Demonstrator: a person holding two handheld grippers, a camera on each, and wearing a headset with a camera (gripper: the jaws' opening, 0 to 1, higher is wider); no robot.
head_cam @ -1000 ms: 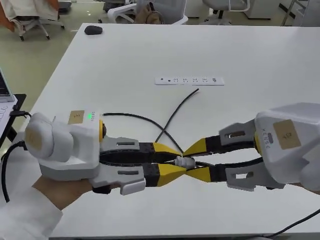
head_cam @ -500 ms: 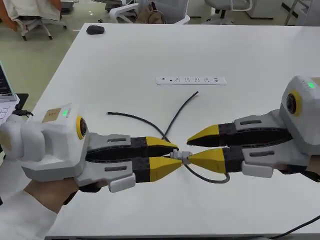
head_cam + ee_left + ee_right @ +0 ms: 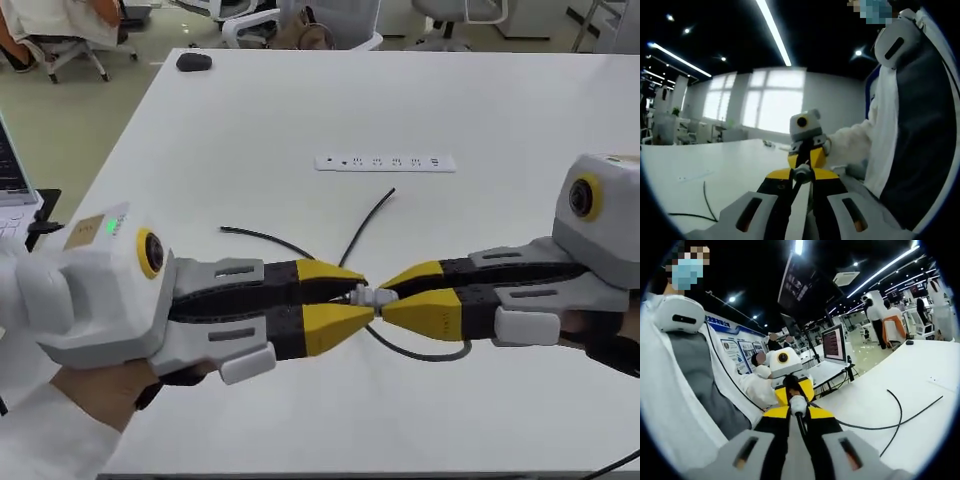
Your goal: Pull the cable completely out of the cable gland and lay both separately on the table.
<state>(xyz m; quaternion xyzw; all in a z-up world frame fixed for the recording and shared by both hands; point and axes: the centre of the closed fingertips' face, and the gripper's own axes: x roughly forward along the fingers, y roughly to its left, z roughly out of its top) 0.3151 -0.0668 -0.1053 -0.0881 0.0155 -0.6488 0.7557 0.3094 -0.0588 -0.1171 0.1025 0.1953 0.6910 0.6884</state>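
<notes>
left gripper (image 3: 352,299): in from the left, jaws pinched tight on the gland, held up off the table.
gland (image 3: 372,297): small and white, in the air above the table (image 3: 500,110), caught where the two pairs of yellow tips meet nose to nose.
right gripper (image 3: 392,300): jaws closed too, clamping the cable right at the gland's other end.
cable (image 3: 425,355): black, in the gland; a loop sags onto the table under the right gripper, and two loose ends cross and fan out beyond the grippers.
power strip (image 3: 386,162): white, flat on the table, just past the farther cable end.
mouse (image 3: 194,62): dark, way out at the far left corner.
</notes>
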